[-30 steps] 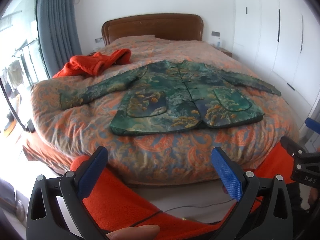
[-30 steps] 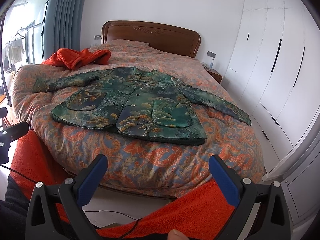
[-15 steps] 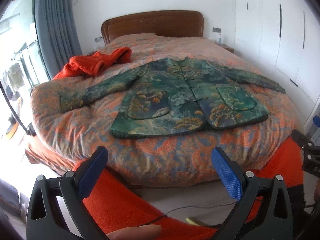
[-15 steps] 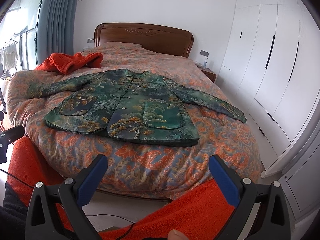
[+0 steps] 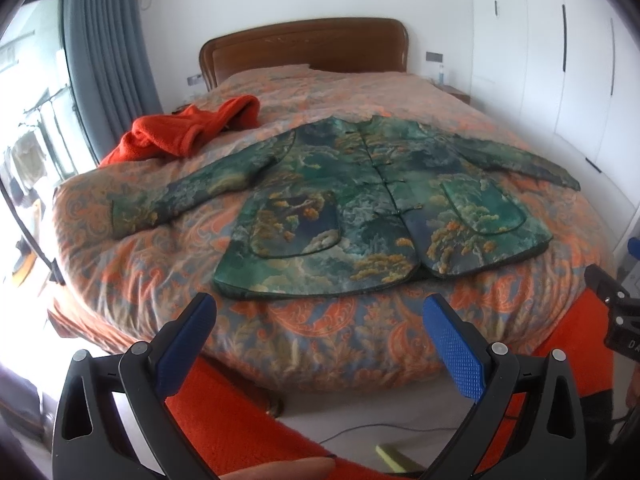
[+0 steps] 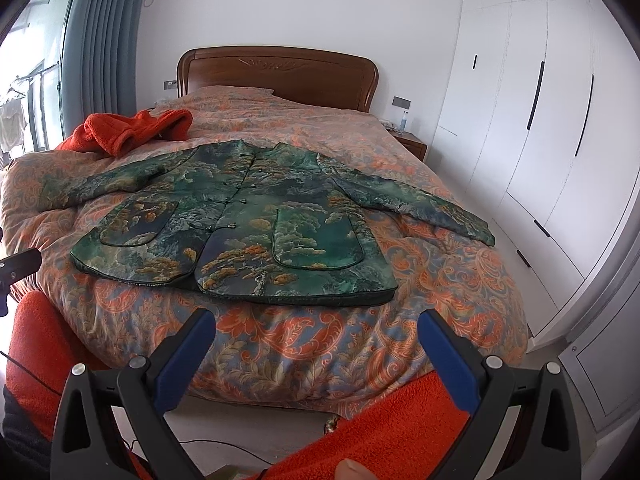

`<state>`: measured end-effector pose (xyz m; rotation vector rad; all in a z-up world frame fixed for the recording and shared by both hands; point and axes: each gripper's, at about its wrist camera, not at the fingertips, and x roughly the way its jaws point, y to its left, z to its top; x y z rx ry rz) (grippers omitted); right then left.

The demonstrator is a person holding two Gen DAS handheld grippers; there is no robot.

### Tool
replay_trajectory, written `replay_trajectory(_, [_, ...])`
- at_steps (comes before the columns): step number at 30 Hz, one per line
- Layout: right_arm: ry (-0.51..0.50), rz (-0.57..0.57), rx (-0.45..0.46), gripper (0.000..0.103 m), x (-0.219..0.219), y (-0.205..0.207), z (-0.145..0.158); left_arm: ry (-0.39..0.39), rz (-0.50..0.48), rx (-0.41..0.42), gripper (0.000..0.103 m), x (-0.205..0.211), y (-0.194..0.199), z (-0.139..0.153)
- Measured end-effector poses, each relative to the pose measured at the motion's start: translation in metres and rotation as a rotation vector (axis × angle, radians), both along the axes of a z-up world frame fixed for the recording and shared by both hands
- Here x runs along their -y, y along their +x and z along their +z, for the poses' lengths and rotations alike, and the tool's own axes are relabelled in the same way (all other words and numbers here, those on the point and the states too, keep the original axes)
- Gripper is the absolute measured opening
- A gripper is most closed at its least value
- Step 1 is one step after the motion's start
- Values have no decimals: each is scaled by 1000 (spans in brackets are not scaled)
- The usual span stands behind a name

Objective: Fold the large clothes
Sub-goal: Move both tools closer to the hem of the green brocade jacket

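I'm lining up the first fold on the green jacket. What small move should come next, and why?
Probably bring both grippers forward over the foot of the bed toward the green jacket. It lies flat, buttoned, both sleeves spread wide, nothing folded. The left gripper and right gripper are open, empty and short of the jacket's hem. I'd take the sleeves first.

The jacket [image 5: 360, 204] is shiny, smooth cloth. The quilt [image 5: 132, 256] is soft, matt cloth. The robe [image 6: 132, 130] is fuzzy. The headboard [image 6: 280, 76] is glossy wood. The pads [image 5: 454, 344] are bumpy blue plastic.
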<state>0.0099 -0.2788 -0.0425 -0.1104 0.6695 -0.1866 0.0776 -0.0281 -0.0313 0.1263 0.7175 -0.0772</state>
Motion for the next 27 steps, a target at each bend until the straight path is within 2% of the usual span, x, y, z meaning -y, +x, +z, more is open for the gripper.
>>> replay_trajectory(7, [5,5,-4,103,-2,21,-5,-8,11,-12,103,-2,16,-7])
replay_trajectory(13, [21,-24,-26,103,6,34,-14,-17,21,-66,103,-4,28,-24])
replay_trajectory(18, [28,-3,-58,103,2,43,-27,-6,24,-107,103,0,39,-35])
replay_trajectory(23, [76,29,-54,103,-2,55,-30,-17,24,-69,103,0,41,-30])
replay_trajectory(27, [173,38,-11,103,4,64,-22,-24,29,-35,103,-1,43,-26])
